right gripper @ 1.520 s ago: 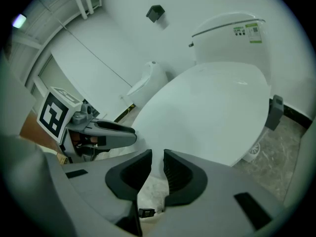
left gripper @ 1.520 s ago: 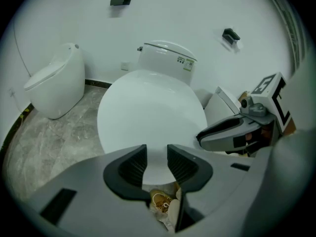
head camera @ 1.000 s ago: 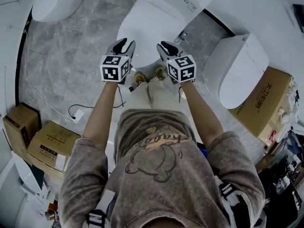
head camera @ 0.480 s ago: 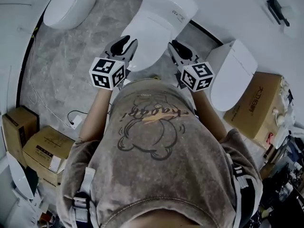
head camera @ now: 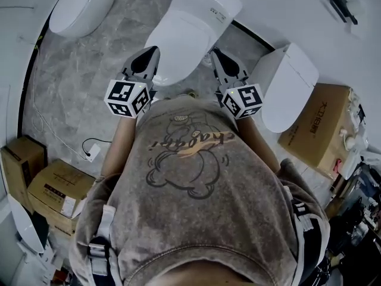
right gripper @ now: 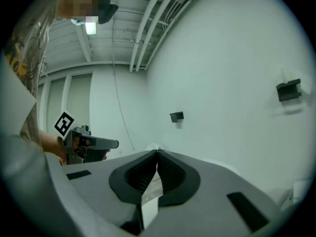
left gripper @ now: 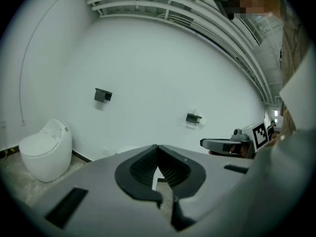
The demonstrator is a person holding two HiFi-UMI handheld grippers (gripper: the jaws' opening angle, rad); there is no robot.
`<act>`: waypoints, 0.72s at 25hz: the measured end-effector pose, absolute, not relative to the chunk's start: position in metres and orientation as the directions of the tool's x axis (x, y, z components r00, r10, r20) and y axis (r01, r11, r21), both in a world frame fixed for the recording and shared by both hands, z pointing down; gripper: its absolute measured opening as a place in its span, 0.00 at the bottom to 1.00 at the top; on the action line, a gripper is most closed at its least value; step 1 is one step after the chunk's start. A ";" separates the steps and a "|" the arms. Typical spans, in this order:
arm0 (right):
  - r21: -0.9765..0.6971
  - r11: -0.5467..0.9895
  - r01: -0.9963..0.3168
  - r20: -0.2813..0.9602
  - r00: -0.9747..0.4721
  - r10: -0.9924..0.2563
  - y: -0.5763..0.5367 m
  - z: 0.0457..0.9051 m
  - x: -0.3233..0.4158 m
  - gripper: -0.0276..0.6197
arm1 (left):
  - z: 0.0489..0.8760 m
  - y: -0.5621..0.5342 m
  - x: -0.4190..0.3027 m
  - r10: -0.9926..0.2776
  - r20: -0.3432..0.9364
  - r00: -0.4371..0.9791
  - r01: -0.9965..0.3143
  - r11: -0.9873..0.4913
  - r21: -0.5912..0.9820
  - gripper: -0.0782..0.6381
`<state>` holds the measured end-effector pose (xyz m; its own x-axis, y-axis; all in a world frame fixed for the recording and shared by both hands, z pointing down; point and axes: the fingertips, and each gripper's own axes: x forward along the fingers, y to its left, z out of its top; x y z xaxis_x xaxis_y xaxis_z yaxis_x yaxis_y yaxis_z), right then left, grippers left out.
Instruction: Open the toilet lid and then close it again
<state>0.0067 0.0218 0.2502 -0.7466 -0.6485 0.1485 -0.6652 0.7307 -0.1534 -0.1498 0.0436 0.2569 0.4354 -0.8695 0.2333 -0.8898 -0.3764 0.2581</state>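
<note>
Left claw (head camera: 153, 52) and right claw (head camera: 215, 53), each just pressed together on nothing; closed toilet lid (head camera: 189, 31) lies below, between them.

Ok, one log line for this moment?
left gripper: just closed, empty | right gripper: just closed, empty | toilet lid: down, untouched
</note>
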 end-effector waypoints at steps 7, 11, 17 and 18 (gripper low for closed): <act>-0.180 0.692 -0.699 0.154 -0.715 -0.682 0.021 0.263 0.014 0.09 | 0.260 0.045 -0.160 -0.897 0.200 0.394 -0.912 -0.354 0.209 0.12; -0.177 0.683 -0.709 0.164 -0.706 -0.689 0.021 0.265 0.019 0.09 | 0.262 0.046 -0.156 -0.891 0.215 0.400 -0.911 -0.363 0.195 0.12; -0.170 0.689 -0.704 0.171 -0.710 -0.683 0.022 0.264 0.016 0.09 | 0.266 0.048 -0.157 -0.893 0.223 0.391 -0.916 -0.356 0.185 0.12; -0.169 0.691 -0.703 0.171 -0.711 -0.682 0.022 0.264 0.015 0.09 | 0.265 0.048 -0.157 -0.893 0.223 0.390 -0.917 -0.355 0.184 0.12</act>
